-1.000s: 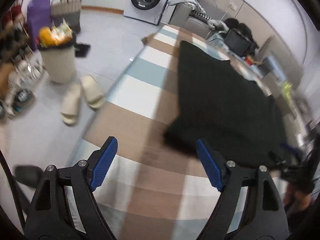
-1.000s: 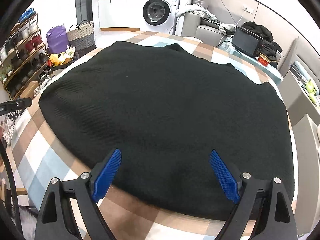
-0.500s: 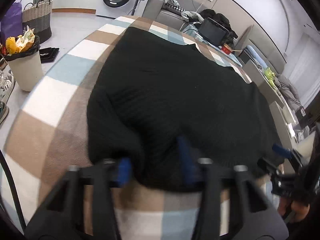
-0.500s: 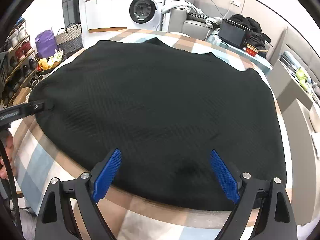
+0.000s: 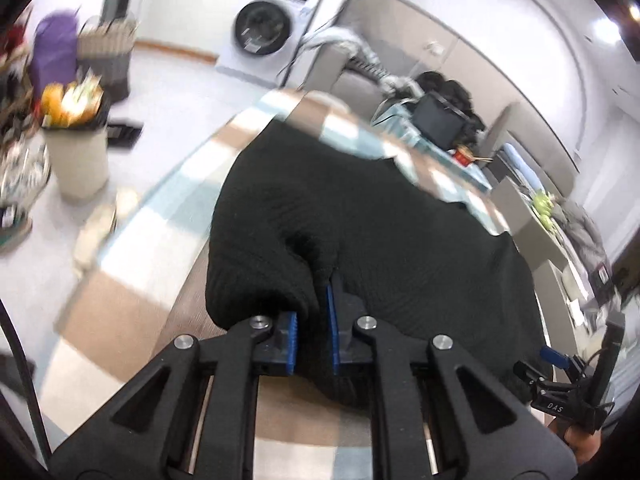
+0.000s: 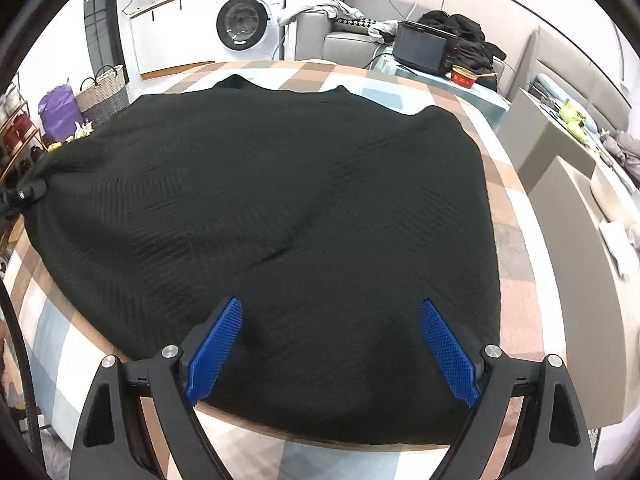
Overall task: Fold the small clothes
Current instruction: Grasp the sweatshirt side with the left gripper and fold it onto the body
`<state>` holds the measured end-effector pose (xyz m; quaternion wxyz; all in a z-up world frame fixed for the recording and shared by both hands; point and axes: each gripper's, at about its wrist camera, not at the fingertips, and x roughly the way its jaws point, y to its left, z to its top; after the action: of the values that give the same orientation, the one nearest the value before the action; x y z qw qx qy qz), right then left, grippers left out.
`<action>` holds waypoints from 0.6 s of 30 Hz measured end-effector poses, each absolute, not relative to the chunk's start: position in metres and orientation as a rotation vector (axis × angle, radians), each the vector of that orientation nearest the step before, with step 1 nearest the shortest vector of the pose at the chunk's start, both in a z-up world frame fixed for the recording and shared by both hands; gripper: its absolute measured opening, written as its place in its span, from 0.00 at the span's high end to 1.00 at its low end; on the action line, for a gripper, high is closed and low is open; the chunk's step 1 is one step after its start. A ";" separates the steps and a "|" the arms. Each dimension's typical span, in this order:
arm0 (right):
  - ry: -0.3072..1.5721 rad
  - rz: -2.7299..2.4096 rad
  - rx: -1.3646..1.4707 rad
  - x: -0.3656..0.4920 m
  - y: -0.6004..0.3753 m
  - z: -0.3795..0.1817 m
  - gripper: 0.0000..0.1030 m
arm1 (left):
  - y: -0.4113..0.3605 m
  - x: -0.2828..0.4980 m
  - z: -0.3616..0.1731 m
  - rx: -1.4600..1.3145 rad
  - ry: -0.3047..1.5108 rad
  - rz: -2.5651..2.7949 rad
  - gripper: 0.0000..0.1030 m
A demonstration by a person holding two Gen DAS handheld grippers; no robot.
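Observation:
A black knitted garment [image 6: 280,208] lies spread over a checked tablecloth [image 6: 52,320]. My left gripper [image 5: 314,320] is shut on the garment's near left corner [image 5: 272,264], and the cloth bunches over its blue pads. In the right wrist view that gripper [image 6: 20,196] shows at the far left edge, pinching the corner. My right gripper [image 6: 332,344] is open, its blue fingers [image 6: 212,348] resting over the garment's near hem. It also shows at the lower right of the left wrist view [image 5: 568,384].
A washing machine [image 6: 244,28] stands at the back. A grey sofa with clothes [image 6: 352,36] and a black box [image 6: 420,50] are beyond the table. A bin [image 5: 76,152] and basket [image 6: 102,96] stand on the floor left. Grey furniture [image 6: 580,240] is right.
My left gripper moved from the bare cloth onto the garment's left corner and shut on it, lifting and bunching it. My right gripper stayed open and sank closer to the near hem.

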<state>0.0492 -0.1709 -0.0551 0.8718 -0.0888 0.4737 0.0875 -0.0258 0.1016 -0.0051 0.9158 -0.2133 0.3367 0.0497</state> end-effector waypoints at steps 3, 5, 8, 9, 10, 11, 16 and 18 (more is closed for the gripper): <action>0.976 0.184 -0.188 0.044 -0.173 -0.050 0.11 | 0.071 -0.017 0.030 -0.298 0.620 0.033 0.93; 0.969 0.174 -0.185 0.040 -0.177 -0.047 0.11 | 0.038 -0.005 0.054 -0.190 0.572 -0.050 0.93; 0.963 0.153 -0.170 0.035 -0.185 -0.042 0.11 | -0.015 0.014 0.077 -0.068 0.544 -0.193 0.93; 0.962 0.140 -0.164 0.035 -0.190 -0.041 0.11 | -0.037 0.017 0.080 -0.028 0.539 -0.256 0.93; 0.962 0.126 -0.157 0.035 -0.194 -0.040 0.11 | -0.064 0.020 0.080 0.018 0.545 -0.336 0.93; 0.961 0.109 -0.149 0.033 -0.200 -0.038 0.11 | -0.090 0.021 0.077 0.061 0.558 -0.407 0.93; 0.970 0.009 -0.107 0.025 -0.234 -0.034 0.11 | -0.177 0.017 0.032 0.140 0.763 -0.684 0.84; 0.981 -0.035 -0.093 0.022 -0.247 -0.035 0.11 | -0.187 0.011 0.014 0.098 0.869 -0.786 0.72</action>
<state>0.0222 -0.2470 -0.0350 0.8808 -0.0445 0.4710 -0.0168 0.0111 -0.1873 0.0144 0.8320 0.0464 0.4101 -0.3706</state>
